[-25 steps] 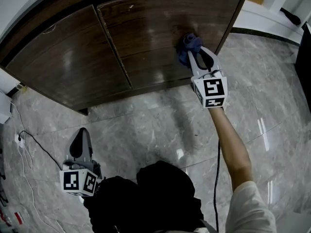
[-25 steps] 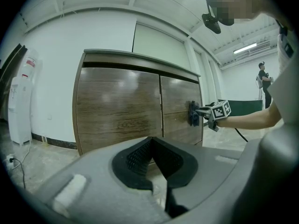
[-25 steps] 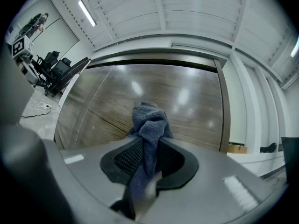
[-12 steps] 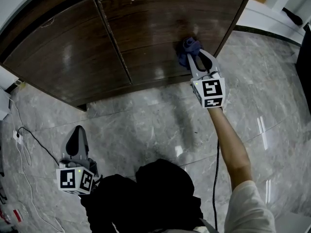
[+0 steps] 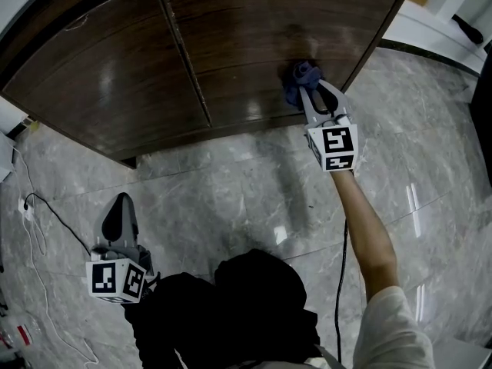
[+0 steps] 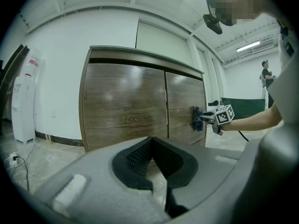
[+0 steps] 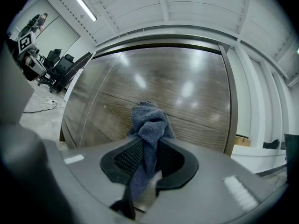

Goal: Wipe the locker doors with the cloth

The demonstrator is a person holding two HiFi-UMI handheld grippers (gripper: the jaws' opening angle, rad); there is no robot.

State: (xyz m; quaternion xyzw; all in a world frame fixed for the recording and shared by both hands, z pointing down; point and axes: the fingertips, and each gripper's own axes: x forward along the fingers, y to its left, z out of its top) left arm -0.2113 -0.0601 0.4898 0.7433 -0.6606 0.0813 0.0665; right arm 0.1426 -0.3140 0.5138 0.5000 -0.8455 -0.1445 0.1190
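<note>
Two grippers: right gripper pinches the blue cloth against the right locker door; left gripper, jaws together and empty, well apart from that door.

"How many doors are on that locker?"

"Two: a left door and a right door."

"And cloths?"

"Just one cloth."

"Grippers?"

"Two of them, the left gripper and the right gripper."
</note>
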